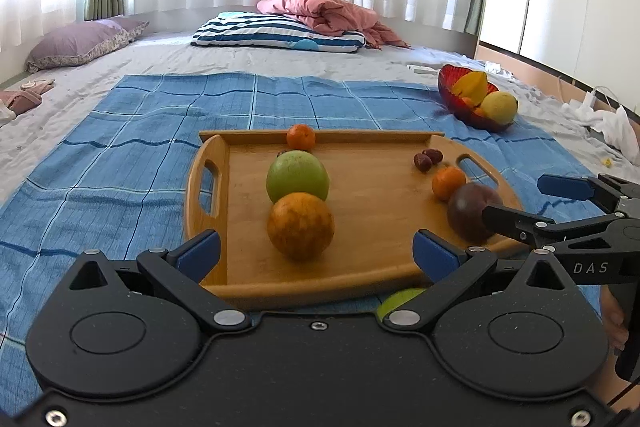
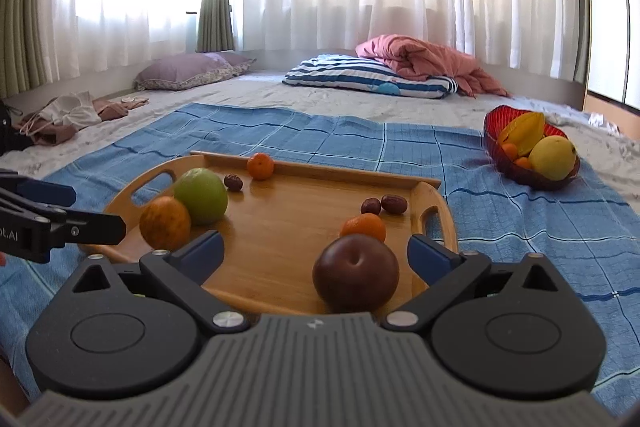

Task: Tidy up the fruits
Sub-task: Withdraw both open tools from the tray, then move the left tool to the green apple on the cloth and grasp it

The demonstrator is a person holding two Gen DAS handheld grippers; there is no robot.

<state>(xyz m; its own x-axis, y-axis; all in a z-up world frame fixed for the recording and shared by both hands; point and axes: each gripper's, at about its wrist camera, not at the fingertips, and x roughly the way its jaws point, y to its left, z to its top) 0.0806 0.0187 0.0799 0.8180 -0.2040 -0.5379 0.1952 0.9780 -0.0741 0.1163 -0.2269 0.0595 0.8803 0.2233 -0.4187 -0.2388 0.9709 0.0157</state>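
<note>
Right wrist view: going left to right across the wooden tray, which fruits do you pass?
Mottled orange → green apple → lone date → mandarin at the back rail → dark plum → date pair.

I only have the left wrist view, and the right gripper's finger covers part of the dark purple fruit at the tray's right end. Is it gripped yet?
Observer: No. The right wrist view shows the right gripper wide open, with the dark purple fruit between its fingers and neither pad pressing on it.
Operator: Is anything hidden behind the green apple?
Observer: Yes. A single date lies on the tray just beside the green apple, toward the back rim.
</note>
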